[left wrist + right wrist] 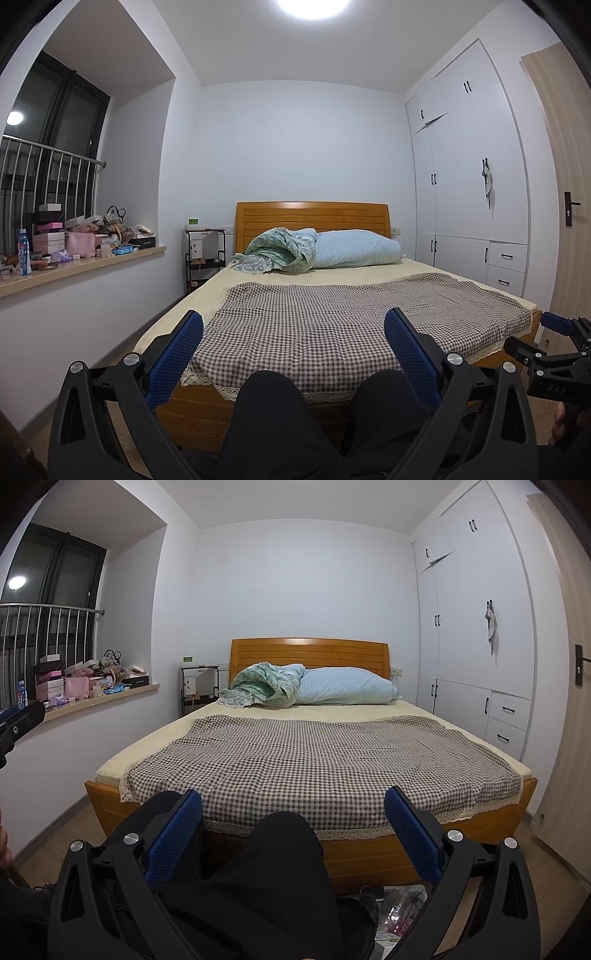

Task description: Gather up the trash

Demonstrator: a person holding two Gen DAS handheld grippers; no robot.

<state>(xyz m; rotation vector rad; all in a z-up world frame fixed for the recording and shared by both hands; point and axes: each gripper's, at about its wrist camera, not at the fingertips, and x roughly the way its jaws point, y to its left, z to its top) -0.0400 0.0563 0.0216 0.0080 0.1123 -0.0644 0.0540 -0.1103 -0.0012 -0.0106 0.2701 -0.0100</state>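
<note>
Here, two wide-open tools: left tool [293, 328], right tool [293, 808]; one bed [332, 760].

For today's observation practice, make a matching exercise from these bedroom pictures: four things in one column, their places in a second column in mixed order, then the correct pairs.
Things:
1. checked blanket
2. pale blue pillow
3. blue-capped bottle
4. plastic wrappers

Places:
A. on the floor at the foot of the bed
B. at the headboard end of the bed
C. on the window ledge
D. spread over the foot half of the bed

Pairs: 1-D, 2-B, 3-C, 4-A
</note>
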